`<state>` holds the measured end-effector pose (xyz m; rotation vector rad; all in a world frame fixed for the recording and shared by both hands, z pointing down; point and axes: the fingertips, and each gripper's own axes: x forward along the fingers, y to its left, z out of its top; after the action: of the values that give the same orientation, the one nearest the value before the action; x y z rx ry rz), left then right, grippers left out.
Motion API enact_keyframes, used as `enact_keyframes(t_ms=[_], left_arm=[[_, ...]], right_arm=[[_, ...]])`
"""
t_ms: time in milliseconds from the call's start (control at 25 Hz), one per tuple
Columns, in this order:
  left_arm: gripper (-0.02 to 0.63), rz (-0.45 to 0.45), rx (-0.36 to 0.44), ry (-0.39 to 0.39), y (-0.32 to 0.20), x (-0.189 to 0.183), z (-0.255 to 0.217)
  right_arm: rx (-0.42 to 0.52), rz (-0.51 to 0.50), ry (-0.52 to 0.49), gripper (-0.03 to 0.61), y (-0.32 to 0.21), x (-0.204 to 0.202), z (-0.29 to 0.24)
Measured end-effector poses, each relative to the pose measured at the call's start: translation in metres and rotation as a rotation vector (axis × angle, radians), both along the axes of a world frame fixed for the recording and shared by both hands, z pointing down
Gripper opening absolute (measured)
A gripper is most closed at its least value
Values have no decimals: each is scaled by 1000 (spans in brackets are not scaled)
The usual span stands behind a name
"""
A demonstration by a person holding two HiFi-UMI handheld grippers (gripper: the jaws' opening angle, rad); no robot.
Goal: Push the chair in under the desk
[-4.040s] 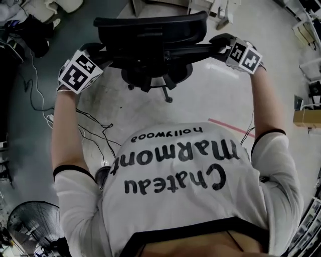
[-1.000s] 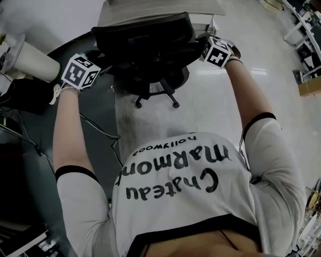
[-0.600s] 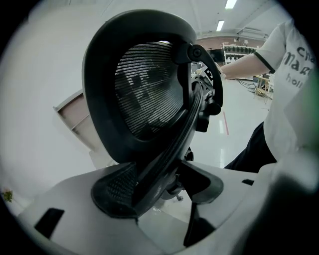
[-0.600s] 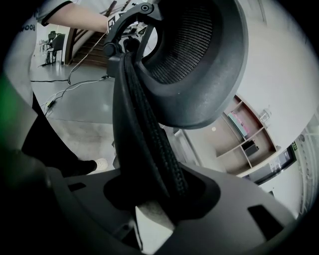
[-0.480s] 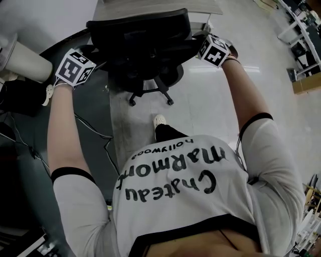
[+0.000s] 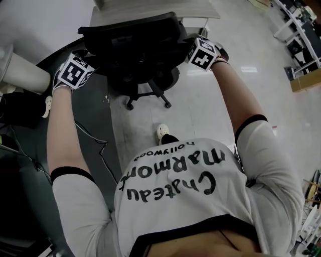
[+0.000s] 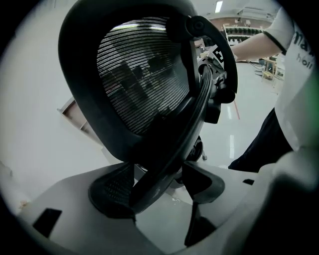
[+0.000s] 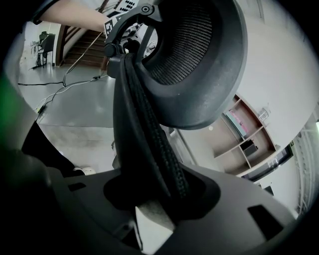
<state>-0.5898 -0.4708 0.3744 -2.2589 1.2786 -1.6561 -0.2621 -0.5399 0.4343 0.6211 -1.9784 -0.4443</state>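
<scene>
The black mesh office chair (image 6: 133,45) stands at the top of the head view, its back toward me and its seat at the grey desk (image 6: 150,10). My left gripper (image 7: 157,191) has the left edge of the chair back (image 7: 144,74) between its jaws; they have just been opening, and a gap shows beside the right pad (image 7: 205,183). My right gripper (image 8: 159,196) is shut on the chair back's right edge (image 8: 144,144). Their marker cubes (image 6: 75,72) (image 6: 202,54) flank the chair.
The chair's star base with casters (image 6: 148,95) sits on pale floor beside a dark mat (image 6: 90,115) with cables (image 6: 93,138). A white cylinder (image 6: 22,70) lies at the left. My shoe (image 6: 161,131) is behind the base. A cardboard box (image 6: 306,80) stands far right.
The chair and both grippers have shifted left and toward the desk. A foot has stepped forward behind the chair's base.
</scene>
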Motion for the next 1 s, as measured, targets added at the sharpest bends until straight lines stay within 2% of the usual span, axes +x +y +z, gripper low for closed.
enact_keyframes(t_ms=[160,320,720,840,1000], left_arm=[[293,35,-33,56,2,3,7],[285,50,-35,55,-2,1,-2],[284,64,86,39,-2,5,4],[282,76,65,38,-1,3,5],[282,45,32,30,-1,0,8]], right_arm=[[-13,1,22,178,-12,4,9],[3,-25,13,175,-19,0,0],[8,-66,-19,178,-31,-4,8],[14,-64,-42,178,-28,-7,8],[28,-50,-51,184,-29,-8,6]])
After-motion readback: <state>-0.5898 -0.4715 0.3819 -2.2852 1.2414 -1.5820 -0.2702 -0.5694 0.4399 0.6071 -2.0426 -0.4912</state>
